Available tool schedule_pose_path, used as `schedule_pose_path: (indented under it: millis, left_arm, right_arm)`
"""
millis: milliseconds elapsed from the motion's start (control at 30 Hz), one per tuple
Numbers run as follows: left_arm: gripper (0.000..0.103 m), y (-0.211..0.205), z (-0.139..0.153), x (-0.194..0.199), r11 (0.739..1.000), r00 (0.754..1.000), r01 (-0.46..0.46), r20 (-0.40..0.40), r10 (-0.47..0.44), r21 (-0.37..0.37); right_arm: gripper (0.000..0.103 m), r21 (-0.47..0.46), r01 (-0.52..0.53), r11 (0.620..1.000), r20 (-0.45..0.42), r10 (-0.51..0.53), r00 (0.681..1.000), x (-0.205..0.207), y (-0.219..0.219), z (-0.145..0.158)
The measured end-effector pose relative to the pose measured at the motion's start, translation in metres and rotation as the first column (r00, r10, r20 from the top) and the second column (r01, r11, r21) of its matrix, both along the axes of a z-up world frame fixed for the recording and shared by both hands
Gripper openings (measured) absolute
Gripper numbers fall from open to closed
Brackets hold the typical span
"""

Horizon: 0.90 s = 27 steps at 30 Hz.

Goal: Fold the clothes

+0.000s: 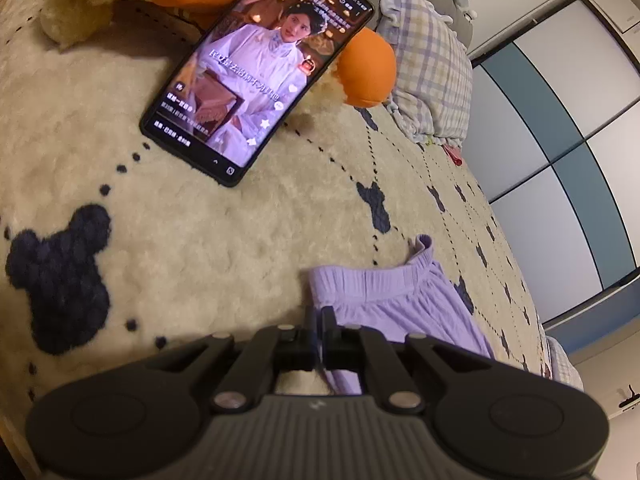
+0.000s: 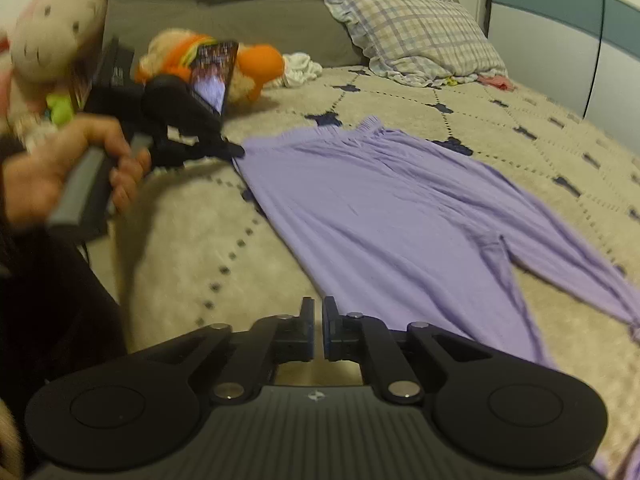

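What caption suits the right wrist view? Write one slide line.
Left gripper pinches the waistband corner of lilac trousers spread on the fleece blanket.

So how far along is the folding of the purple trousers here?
Done: the light purple ribbed trousers lie spread flat on the cream fleece blanket, no fold made yet. In hand: the left gripper is shut on a waistband corner; the right gripper is at the near hem edge, fingers nearly closed with a slit showing, grip unclear. Left: every fold.
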State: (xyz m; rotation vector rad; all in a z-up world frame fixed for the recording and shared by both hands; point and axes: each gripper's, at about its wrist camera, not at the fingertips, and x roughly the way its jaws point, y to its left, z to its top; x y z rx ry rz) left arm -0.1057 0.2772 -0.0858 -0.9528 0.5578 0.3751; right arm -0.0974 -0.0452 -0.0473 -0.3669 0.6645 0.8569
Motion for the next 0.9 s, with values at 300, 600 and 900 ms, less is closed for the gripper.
schedule_pose_path:
  millis: [300,600,900]
  left_arm:
    - [0.002,-0.003,0.0,0.004,1.0,1.0,0.013,0.001,-0.013,0.012]
    - [0.002,-0.004,-0.001,0.006,1.0,1.0,0.023,-0.008,-0.023,0.019]
    - [0.002,-0.005,-0.001,0.006,0.999,1.0,0.024,-0.011,-0.024,0.022]
  right_arm:
    - [0.018,-0.08,0.014,0.997,0.04,-0.011,0.999,0.008,0.002,-0.012]
    - [0.023,-0.104,0.015,0.995,0.103,-0.004,0.995,0.014,0.009,-0.017]
    - [0.017,-0.113,0.001,0.994,0.136,0.014,0.991,0.02,0.019,-0.015]
